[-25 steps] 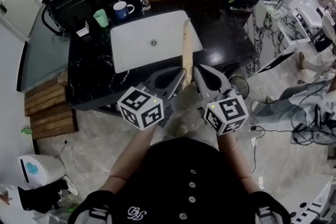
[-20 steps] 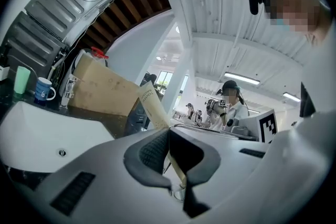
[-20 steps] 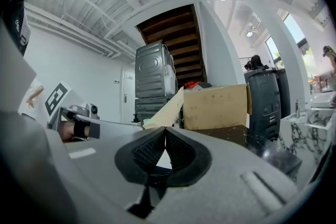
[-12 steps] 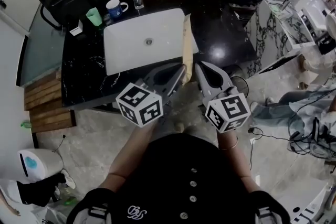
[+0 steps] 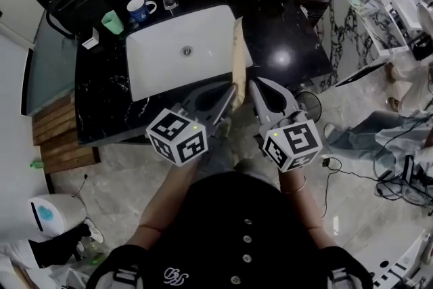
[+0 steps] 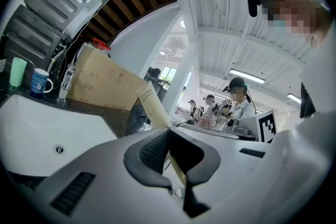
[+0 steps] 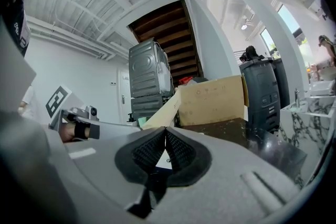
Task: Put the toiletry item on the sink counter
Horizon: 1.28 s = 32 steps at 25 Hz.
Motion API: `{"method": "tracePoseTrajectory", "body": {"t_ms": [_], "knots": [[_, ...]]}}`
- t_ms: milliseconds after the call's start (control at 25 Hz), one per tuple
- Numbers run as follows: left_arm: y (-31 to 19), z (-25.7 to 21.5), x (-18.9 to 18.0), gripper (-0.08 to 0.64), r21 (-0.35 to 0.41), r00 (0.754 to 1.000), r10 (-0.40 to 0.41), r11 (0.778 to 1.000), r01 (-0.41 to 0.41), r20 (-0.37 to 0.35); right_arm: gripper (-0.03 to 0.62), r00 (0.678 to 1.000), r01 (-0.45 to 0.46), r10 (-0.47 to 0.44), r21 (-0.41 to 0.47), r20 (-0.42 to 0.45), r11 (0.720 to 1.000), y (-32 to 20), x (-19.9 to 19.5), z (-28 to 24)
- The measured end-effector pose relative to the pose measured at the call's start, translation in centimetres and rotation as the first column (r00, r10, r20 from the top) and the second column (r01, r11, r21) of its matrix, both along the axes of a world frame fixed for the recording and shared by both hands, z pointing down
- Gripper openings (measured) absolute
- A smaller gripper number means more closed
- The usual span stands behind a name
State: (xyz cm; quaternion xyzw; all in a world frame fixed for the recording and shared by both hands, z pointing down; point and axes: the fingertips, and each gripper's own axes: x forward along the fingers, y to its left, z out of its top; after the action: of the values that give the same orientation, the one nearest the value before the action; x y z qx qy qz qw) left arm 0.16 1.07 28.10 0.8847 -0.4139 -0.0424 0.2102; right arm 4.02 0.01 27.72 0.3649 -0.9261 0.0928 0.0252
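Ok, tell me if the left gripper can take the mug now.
Probably not: the left gripper is shut on the tube, so its jaws are taken. The mug stands at the back left of the counter, beyond the basin, with nothing over it.

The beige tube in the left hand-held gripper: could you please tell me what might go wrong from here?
1. The left hand-held gripper pinches the beige tube only by its flat end, so the long tube may pivot or slip out.
2. The tube appears over the right rim of the white sink; released here, it could slide into the basin rather than rest on the black counter.
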Motion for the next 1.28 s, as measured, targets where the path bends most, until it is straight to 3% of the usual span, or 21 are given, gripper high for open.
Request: {"method": "tracePoseTrajectory", "body": {"t_ms": [1280], "knots": [[-16.9, 2.4, -3.5, 0.012, -0.098, 0.998, 0.059, 0.993, -0.06, -0.014, 0.004, 0.998, -0.058, 0.054, -0.104, -0.044, 0.993, -16.5, -3.9, 3.0]]}}
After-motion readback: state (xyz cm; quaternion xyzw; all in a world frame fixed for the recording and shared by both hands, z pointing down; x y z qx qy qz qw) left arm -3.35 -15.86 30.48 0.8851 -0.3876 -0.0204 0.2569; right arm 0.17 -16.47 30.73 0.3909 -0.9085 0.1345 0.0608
